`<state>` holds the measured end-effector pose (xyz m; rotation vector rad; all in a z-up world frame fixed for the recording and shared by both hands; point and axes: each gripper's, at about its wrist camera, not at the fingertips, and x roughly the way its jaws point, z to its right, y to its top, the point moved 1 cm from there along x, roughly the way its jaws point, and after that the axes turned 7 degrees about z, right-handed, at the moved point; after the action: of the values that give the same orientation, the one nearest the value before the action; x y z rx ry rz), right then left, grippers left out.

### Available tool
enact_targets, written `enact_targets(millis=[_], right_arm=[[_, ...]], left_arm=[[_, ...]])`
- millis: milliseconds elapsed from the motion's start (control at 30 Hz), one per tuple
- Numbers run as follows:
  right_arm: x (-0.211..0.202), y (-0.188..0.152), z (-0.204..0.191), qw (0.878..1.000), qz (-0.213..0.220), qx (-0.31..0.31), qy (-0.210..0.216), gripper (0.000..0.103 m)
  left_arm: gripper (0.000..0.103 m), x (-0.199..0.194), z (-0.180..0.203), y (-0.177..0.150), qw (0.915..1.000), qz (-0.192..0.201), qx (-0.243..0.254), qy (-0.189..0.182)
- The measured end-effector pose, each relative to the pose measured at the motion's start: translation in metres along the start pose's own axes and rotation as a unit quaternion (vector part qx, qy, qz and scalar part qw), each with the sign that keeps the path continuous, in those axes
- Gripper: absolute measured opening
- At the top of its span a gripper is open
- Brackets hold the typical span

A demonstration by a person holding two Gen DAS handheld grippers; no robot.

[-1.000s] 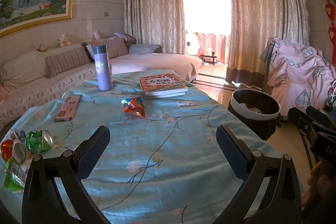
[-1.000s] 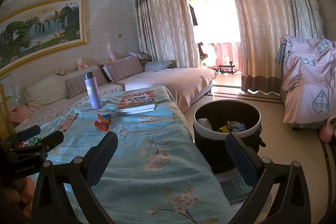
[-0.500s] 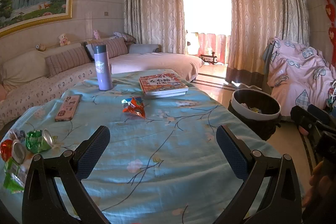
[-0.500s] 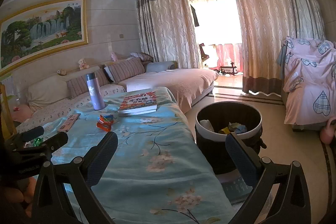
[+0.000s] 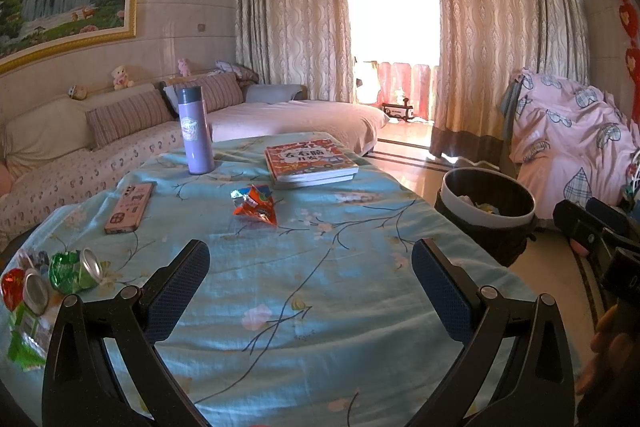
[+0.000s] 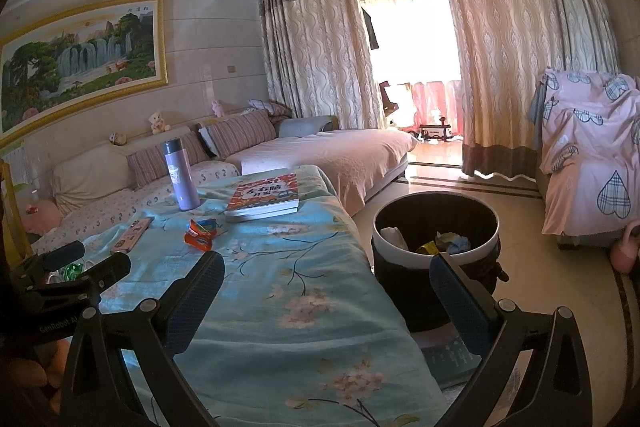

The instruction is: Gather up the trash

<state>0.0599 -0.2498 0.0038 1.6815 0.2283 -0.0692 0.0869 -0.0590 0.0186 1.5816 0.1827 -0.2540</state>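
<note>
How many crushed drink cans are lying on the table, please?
2. A crushed green metal can and a crushed red metal can lie side by side at the near left corner of the blue floral tablecloth, beside green wrappers. More may be hidden out of frame.

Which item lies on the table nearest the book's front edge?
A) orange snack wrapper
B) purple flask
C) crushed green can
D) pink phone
A: the orange snack wrapper lies on the blue cloth just in front of the book; the other items sit further left.
</note>
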Motion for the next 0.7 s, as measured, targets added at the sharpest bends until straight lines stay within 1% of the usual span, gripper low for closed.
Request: enact_targets(millis=[700], right_arm=[[0.0004, -0.0011, -0.0011, 1.0, -0.002, 0.003, 0.0, 0.103]], left_arm=[[0.103, 0.0052, 0.0004, -0.0037, 1.0, -0.004, 0.004, -0.002]])
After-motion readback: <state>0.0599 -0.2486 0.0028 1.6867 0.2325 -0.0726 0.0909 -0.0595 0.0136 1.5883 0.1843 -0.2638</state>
